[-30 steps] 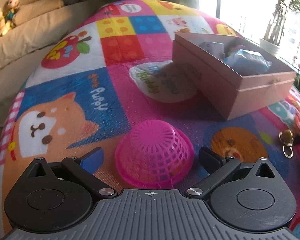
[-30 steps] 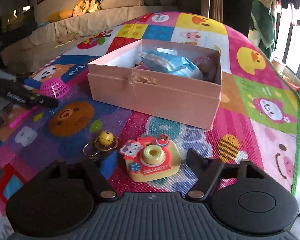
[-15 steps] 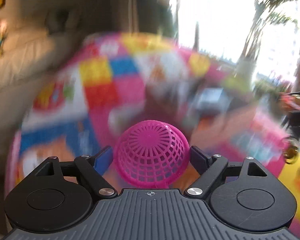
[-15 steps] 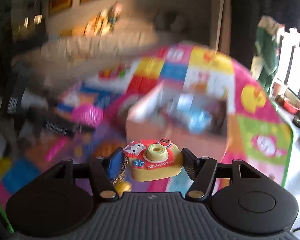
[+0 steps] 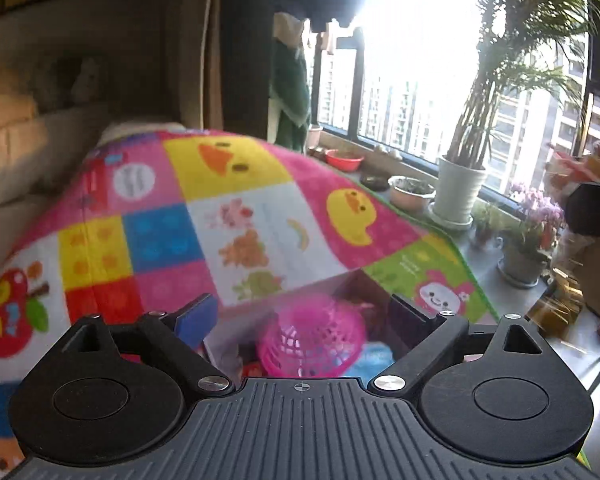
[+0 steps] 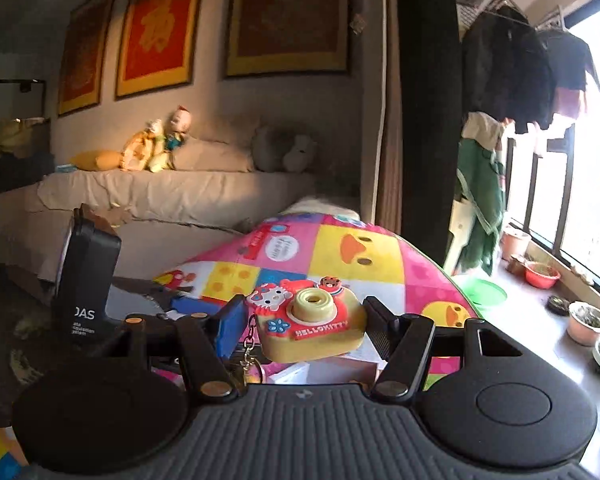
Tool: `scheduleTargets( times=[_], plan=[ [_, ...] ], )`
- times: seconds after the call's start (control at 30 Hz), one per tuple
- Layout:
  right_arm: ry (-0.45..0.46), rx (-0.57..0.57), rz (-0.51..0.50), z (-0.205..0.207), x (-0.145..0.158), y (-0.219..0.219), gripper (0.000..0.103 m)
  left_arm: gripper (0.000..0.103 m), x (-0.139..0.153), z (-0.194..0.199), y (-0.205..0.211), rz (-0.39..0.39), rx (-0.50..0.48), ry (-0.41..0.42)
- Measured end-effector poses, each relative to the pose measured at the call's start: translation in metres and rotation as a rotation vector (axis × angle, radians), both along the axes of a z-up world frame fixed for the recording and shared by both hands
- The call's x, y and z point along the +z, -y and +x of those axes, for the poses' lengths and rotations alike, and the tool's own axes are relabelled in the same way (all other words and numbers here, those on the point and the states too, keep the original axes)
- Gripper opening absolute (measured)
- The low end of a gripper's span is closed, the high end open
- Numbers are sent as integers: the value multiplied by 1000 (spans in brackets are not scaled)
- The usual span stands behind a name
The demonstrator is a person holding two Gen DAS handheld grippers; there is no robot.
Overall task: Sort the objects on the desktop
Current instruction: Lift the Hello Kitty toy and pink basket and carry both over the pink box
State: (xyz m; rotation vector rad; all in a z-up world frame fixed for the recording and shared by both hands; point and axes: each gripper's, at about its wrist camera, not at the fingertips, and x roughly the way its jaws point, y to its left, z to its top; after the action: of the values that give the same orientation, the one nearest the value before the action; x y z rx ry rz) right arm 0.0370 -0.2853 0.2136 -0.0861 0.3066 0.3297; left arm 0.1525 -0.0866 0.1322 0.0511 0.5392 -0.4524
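My left gripper (image 5: 304,312) hangs over the pink box (image 5: 240,320), its jaws opening. The pink mesh basket (image 5: 312,340) lies upside down below them among the box's contents, with a gap to each pad. My right gripper (image 6: 304,316) is shut on a yellow and red Hello Kitty toy camera (image 6: 312,320), held in the air above the mat. A keychain (image 6: 250,356) dangles from the camera's left side. A corner of the box (image 6: 324,368) shows under it. The left gripper's black body (image 6: 88,280) stands to the left in the right wrist view.
The colourful play mat (image 5: 228,216) stretches ahead. A windowsill along the right holds a potted palm (image 5: 460,184), small bowls (image 5: 412,192) and flower pots (image 5: 524,264). A beige sofa (image 6: 172,196) with dolls lies behind the mat.
My left gripper closed on the basket, lifted it off the mat, carried it over the box and let go. My right gripper rose with the toy camera off the mat.
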Motion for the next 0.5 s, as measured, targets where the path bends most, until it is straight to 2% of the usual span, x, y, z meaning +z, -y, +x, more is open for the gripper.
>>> scheduleTargets(
  times=[0.07, 0.23, 0.37, 0.47, 0.5],
  plan=[
    [-10, -13, -8, 8, -7, 2, 63, 100, -10, -11, -15, -5, 19, -19],
    [-102, -33, 30, 51, -27, -4, 63, 100, -38, -37, -41, 64, 62, -53],
    [-160, -72, 63, 89, -47, -13, 63, 100, -55, -55, -56, 78, 83, -86],
    [-305, -98, 76, 118, -72, -15, 70, 102, -67, -77, -70, 35, 103, -94],
    [-329, -115, 89, 122, -82, -14, 70, 102, -73, -85, -75, 20, 111, -95]
  ],
)
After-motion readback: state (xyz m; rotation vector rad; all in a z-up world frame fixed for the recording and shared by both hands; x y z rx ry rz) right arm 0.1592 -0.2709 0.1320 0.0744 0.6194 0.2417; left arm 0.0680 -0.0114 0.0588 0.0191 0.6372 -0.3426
